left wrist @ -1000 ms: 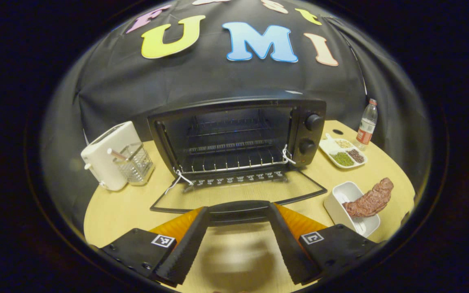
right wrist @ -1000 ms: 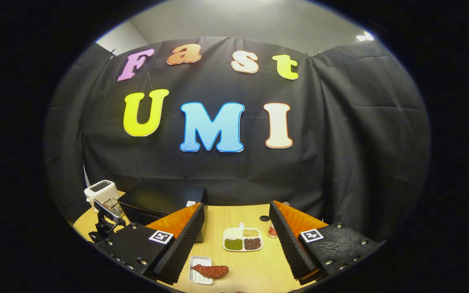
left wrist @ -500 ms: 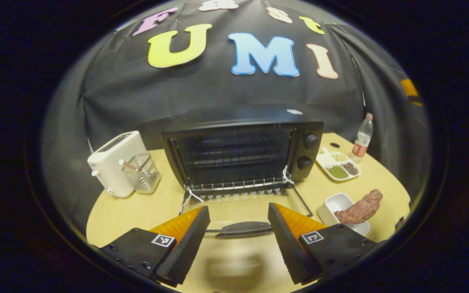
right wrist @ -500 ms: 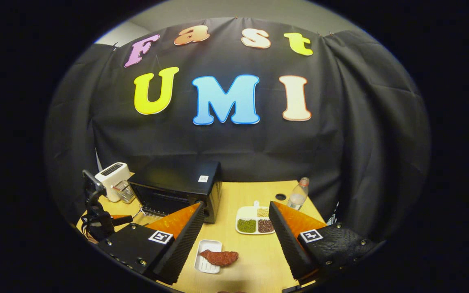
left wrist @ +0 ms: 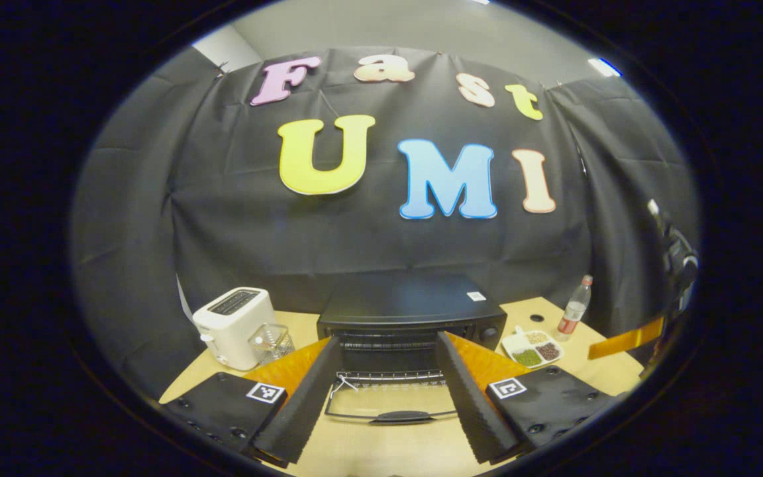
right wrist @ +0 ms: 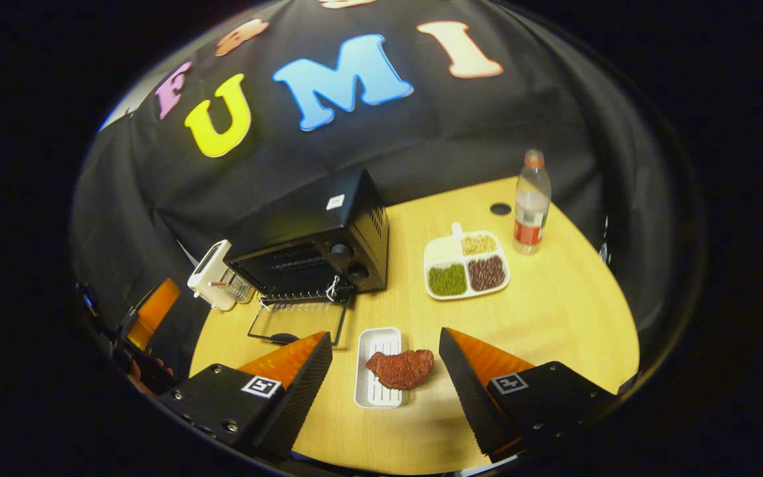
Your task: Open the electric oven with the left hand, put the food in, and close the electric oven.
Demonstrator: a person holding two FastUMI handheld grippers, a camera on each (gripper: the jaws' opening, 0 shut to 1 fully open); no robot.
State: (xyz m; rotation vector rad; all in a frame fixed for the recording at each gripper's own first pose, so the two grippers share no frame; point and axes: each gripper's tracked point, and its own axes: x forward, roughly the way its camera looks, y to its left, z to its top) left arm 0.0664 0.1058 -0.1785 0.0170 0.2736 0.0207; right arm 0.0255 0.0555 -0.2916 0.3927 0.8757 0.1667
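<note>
Right gripper view showed the right tongs point(right wrist: 385, 391) wide and empty above the meat point(right wrist: 400, 368) overhanging its white tray point(right wrist: 376, 348); a careless pinch might tip it. Left tongs point(left wrist: 388, 404) gaped before the open oven point(left wrist: 414, 318).

Counting from the room: one electric oven point(right wrist: 318, 252), one white toaster point(left wrist: 234, 326), one clear glass holder point(left wrist: 271, 342) sitting beside it, and one water bottle point(right wrist: 530, 202) standing at the back. One three-section dish point(right wrist: 466, 265) is holding three kinds of beans; one white tray point(right wrist: 379, 368) is carrying one piece of meat point(right wrist: 400, 368). Two grippers are showing: left gripper point(left wrist: 387, 404), right gripper point(right wrist: 385, 391).
</note>
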